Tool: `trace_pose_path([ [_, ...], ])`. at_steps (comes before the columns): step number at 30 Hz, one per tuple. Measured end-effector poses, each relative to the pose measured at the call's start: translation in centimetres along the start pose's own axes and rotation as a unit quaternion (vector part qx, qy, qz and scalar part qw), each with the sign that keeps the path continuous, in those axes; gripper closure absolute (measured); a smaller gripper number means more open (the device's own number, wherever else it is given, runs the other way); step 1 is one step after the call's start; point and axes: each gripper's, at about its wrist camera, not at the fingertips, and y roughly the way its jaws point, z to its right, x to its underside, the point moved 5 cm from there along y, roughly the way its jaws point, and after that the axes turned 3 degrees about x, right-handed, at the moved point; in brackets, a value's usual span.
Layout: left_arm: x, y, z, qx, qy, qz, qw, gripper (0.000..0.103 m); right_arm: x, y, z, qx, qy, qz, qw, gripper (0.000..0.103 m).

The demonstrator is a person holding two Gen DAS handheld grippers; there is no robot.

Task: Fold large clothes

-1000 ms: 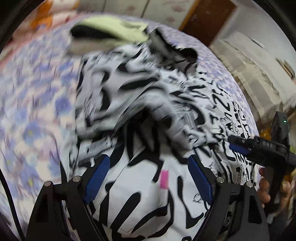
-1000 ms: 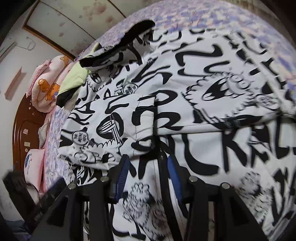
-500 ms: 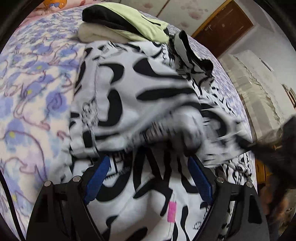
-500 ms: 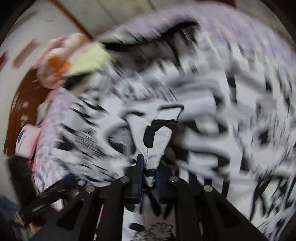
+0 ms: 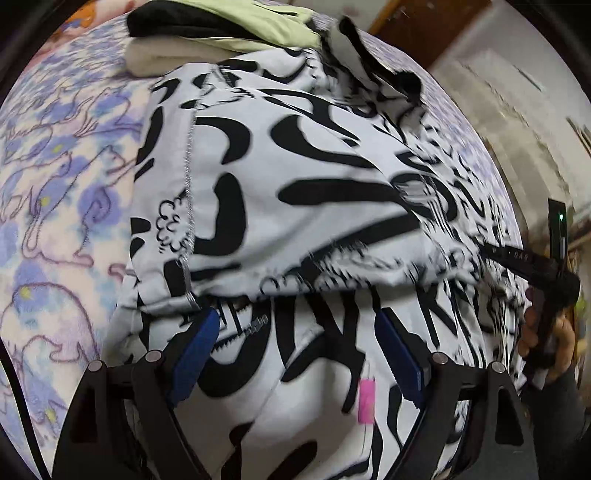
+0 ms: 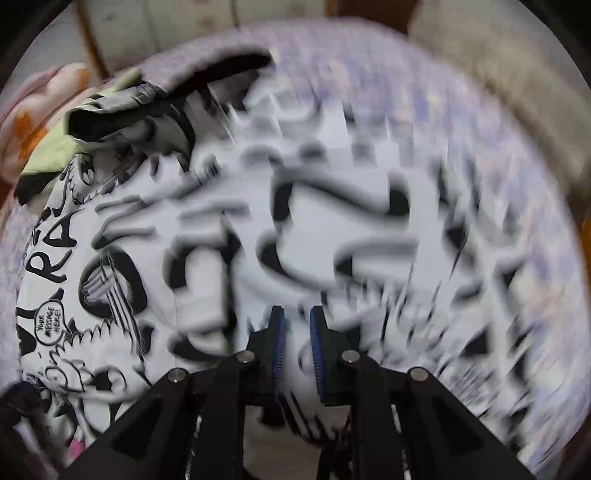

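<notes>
A large white garment with black graffiti print (image 5: 295,184) lies spread on the bed. My left gripper (image 5: 297,317) hovers open just above its near part, blue pads wide apart, with a pink tag (image 5: 366,400) below them. At the right, a hand holds my right gripper (image 5: 517,254), which pulls a fold of the garment up and across. In the right wrist view, which is blurred, that gripper (image 6: 295,314) has its pads close together with white cloth (image 6: 332,221) pinched between them. Its jaws are opening slightly.
The bed has a purple floral cover (image 5: 55,184). A pile of folded clothes, green, black and cream (image 5: 229,26), sits at the far end against the garment. Pink bedding (image 6: 37,99) lies beyond it. A brown wooden door (image 5: 424,29) and a cloth-covered unit stand past the bed.
My right gripper shut on a fold of the garment and swept it across, laying a flap over the middle. The left gripper stayed open and drifted a little lower.
</notes>
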Motion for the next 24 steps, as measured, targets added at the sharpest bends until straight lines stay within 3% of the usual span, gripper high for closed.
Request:
trace_pose_path([
  [3, 0.3, -1.7, 1.0, 0.018, 0.027, 0.008, 0.9995, 0.018, 0.5, -1.4, -0.3, -0.068, 0.019, 0.012, 0.997, 0.079],
  [7, -0.8, -4.1, 1.9, 0.029, 0.037, 0.043, 0.998, 0.018, 0.3, -1.7, -0.8, -0.085, 0.03, 0.009, 0.996, 0.074],
  [11, -2.9, -5.4, 0.9, 0.024, 0.006, 0.089, 0.9958, 0.018, -0.5, -1.7, -0.8, -0.113, 0.068, 0.016, 0.991, 0.074],
  [17, -4.9, -3.1, -1.4, 0.004, -0.039, 0.085, 0.9956, 0.018, -0.4, -2.3, 0.2, -0.135, 0.107, 0.036, 0.984, 0.068],
  [24, -5.7, -0.2, -2.2, -0.023, -0.042, 0.069, 0.9965, 0.018, -0.4, 0.4, -2.4, -0.157, 0.073, -0.004, 0.985, 0.067],
])
